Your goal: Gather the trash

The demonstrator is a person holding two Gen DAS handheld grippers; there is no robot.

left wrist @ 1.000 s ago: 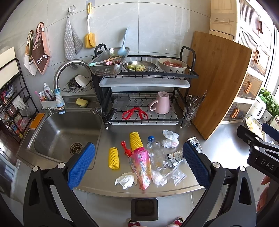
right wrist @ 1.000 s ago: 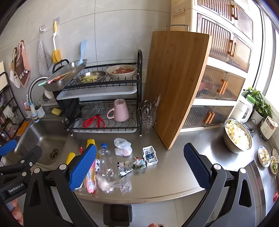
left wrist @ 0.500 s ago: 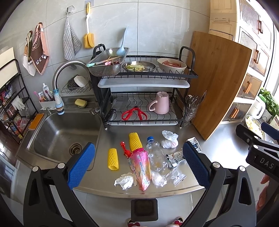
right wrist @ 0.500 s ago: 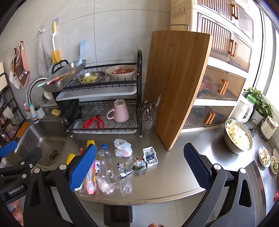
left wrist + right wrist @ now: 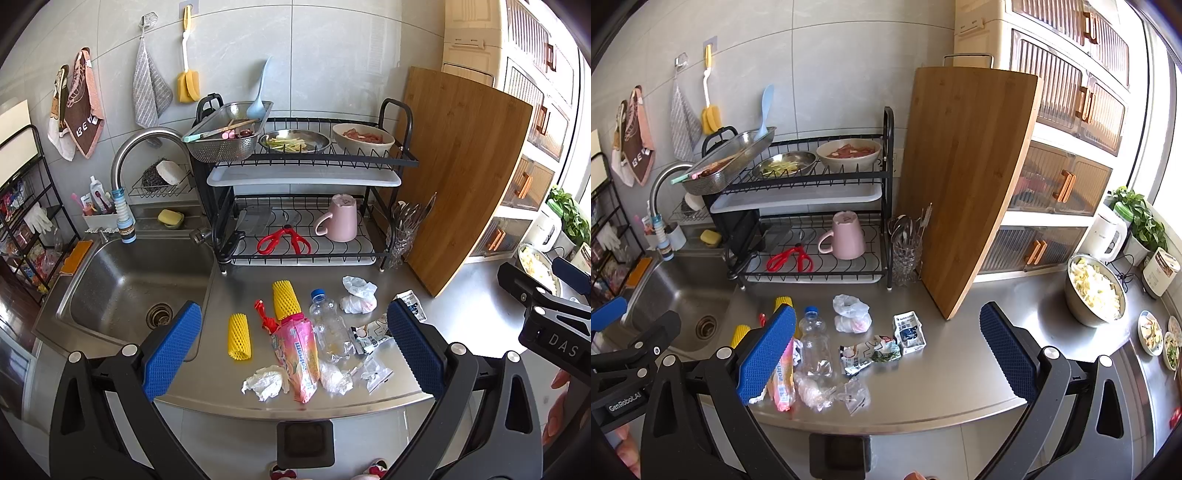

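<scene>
Barely drifting since a second ago: left gripper [image 5: 291, 345] and right gripper [image 5: 886, 349] both hovering with jaws apart, holding nothing. Trash pile sitting untouched ahead between the pads: snack bag [image 5: 297, 356], plastic bottle [image 5: 814, 345], milk carton [image 5: 908, 328]. Collecting not yet starting.

Each gripper, left gripper [image 5: 293, 345] and right gripper [image 5: 888, 350], has a black frame, two fingers faced with blue textured pads [image 5: 171, 347], and silver screws [image 5: 129, 349]. White lettering reads "DAS" and "GenRobot.AI"
</scene>
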